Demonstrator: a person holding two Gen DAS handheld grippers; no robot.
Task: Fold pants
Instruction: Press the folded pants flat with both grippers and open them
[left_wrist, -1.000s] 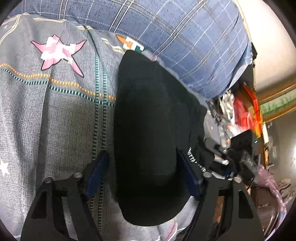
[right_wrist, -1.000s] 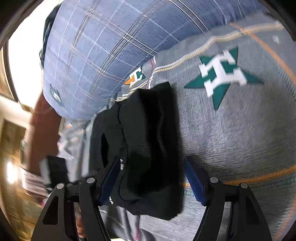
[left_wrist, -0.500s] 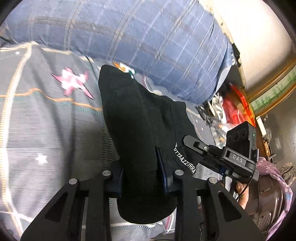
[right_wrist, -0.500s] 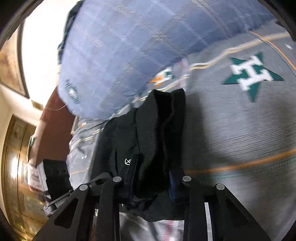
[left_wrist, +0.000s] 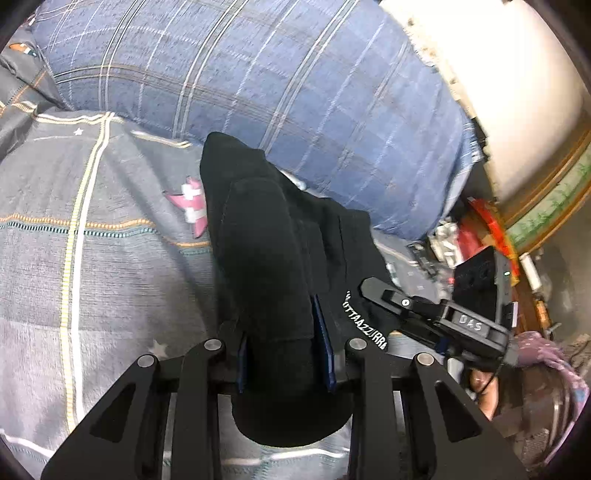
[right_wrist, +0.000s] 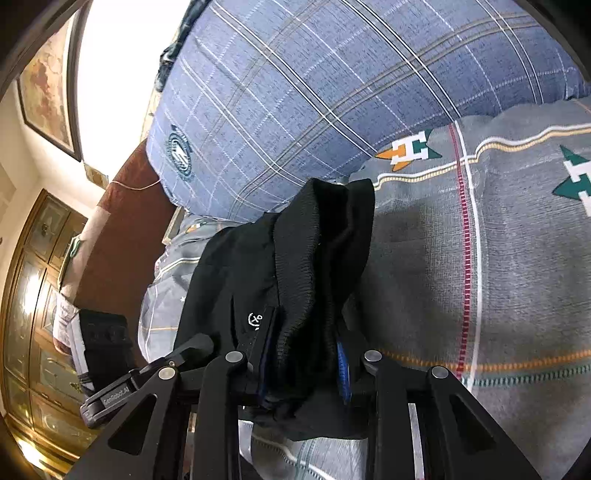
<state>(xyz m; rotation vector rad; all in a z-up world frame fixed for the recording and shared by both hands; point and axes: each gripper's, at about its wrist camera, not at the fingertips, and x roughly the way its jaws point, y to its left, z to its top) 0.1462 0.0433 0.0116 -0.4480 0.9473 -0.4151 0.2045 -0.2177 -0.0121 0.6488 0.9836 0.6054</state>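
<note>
The black pants (left_wrist: 273, 258) are bunched into a thick fold above the grey patterned bedspread (left_wrist: 110, 266). My left gripper (left_wrist: 284, 350) is shut on one end of the fold, blue pads pressed into the cloth. My right gripper (right_wrist: 303, 354) is shut on the other end, at the ribbed waistband of the pants (right_wrist: 314, 258). White lettering shows on the pants near the right gripper's body (left_wrist: 443, 325), which lies just right of the left one. The left gripper's body (right_wrist: 147, 380) shows at lower left in the right wrist view.
A big blue plaid pillow (left_wrist: 277, 85) lies right behind the pants, also in the right wrist view (right_wrist: 332, 92). Clutter with red items (left_wrist: 476, 236) sits off the bed's right side. A brown headboard (right_wrist: 122, 236) and wooden cabinet (right_wrist: 33, 314) stand on the left.
Both grippers went from open around the pants to shut on them. They have since lifted the fold and carried it toward the pillow.
</note>
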